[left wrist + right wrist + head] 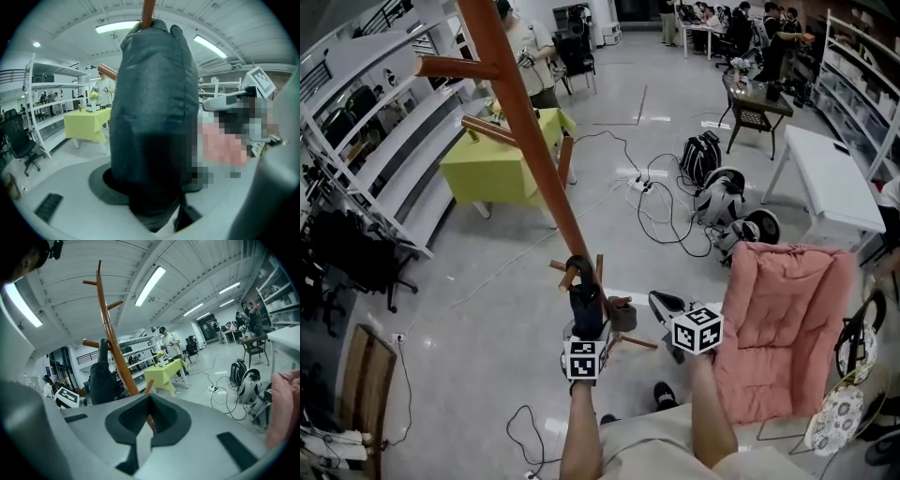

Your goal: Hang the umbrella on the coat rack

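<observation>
The coat rack (530, 131) is a brown wooden pole with side pegs, slanting from top left down to its feet (623, 337) on the floor. The furled dark umbrella (586, 302) stands upright against the pole's lower part, its brown handle (570, 275) beside a low peg; whether it hooks the peg I cannot tell. My left gripper (585, 330) is shut on the umbrella (154, 117), which fills the left gripper view. My right gripper (666, 306) hangs just right of the rack's base, shut with nothing in it. In the right gripper view the rack (110, 329) and umbrella (102, 376) stand beyond the closed gripper (147, 427).
A yellow-green table (492, 167) stands behind the rack. A pink padded chair (783, 314) is close on the right. Cables (661, 214) and backpacks (712, 192) lie on the floor ahead. White shelves (384, 141) line the left, and a white table (830, 178) stands at right.
</observation>
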